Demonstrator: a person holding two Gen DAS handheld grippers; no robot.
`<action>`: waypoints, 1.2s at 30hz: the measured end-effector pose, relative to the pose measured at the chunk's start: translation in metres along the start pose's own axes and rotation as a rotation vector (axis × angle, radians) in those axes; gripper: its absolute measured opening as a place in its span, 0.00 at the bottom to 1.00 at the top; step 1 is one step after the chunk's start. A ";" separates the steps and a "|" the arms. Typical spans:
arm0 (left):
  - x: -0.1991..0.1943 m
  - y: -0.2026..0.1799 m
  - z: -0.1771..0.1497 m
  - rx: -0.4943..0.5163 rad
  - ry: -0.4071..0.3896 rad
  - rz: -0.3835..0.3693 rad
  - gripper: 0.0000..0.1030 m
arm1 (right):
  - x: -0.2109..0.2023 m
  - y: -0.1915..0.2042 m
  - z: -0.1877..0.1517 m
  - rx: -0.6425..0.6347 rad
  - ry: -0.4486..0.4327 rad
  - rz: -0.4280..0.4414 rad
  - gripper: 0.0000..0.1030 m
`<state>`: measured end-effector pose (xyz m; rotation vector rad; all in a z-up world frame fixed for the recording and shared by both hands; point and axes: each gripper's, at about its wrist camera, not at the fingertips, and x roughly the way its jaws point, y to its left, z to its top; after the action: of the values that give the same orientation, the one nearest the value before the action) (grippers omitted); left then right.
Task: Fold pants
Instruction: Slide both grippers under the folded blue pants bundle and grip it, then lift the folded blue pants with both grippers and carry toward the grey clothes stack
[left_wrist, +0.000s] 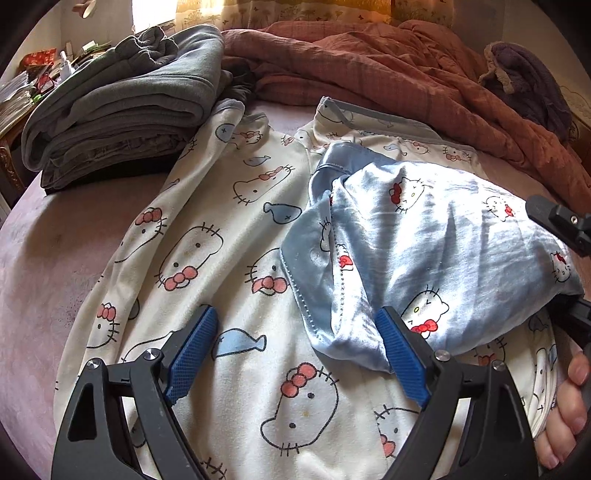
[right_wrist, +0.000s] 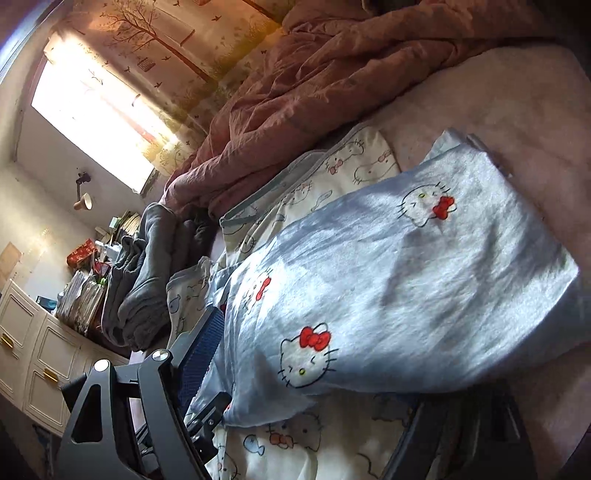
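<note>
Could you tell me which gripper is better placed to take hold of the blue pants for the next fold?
Probably the right gripper: the blue pants are draped between its open jaws. The left gripper hangs open over the white pajamas, only one finger near the pants' edge.

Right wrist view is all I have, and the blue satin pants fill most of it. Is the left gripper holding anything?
Observer: No. The left gripper is open over the white cat-print pants, with only flat cloth below its pads.
Operator: Does it touch the blue pants?
Observer: One pad sits at the hem of the blue pants. I cannot confirm contact.
Operator: Anything else outside my frame?
Observer: A person's fingers show at the lower right edge, beside the white pants.
</note>
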<state>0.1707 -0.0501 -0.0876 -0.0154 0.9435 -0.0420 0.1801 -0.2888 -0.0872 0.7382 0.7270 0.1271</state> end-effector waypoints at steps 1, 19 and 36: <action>0.000 0.000 0.000 -0.001 0.001 0.000 0.84 | 0.001 -0.004 0.005 0.011 -0.004 -0.012 0.79; -0.045 0.000 -0.007 -0.279 0.060 -0.688 0.83 | 0.002 -0.009 0.017 -0.143 0.030 -0.025 0.48; 0.009 -0.018 0.006 -0.622 0.010 -0.671 0.73 | 0.003 -0.042 0.020 0.048 0.050 0.048 0.43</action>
<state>0.1803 -0.0685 -0.0903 -0.9079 0.8959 -0.3667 0.1890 -0.3305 -0.1060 0.8004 0.7626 0.1730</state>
